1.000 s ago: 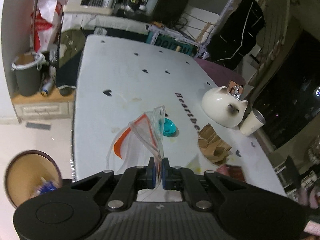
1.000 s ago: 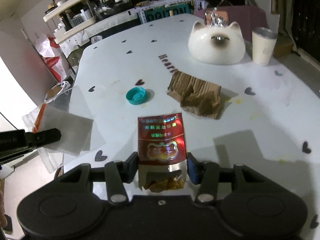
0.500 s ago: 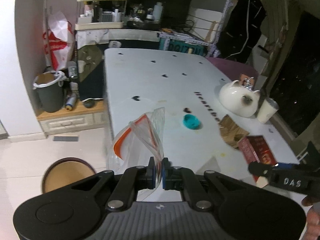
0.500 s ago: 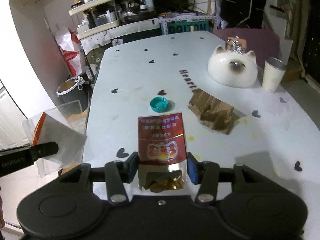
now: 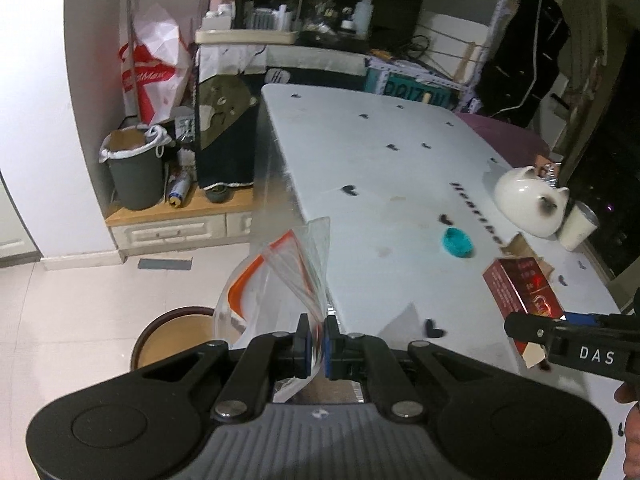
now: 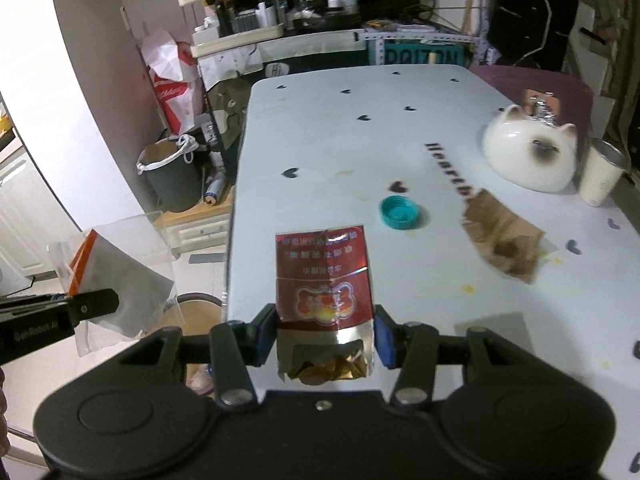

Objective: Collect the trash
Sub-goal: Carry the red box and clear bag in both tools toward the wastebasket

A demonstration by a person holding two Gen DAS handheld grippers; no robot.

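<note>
We're in a lived-in home dining/utility room: white heart-print table with a cat-shaped ceramic jar, cluttered shelf rack of bottles, lined dustbin, shopping bag, hanging jacket.

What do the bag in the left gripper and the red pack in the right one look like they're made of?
Bag: thin clear plastic film, glossy; the floor shows through it, and it has an orange zip strip. Red pack: apparently printed card under shiny wrap, with crumpled gold foil at its torn end.

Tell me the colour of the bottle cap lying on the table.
Teal bottle cap; the right wrist view shows it best.
</note>
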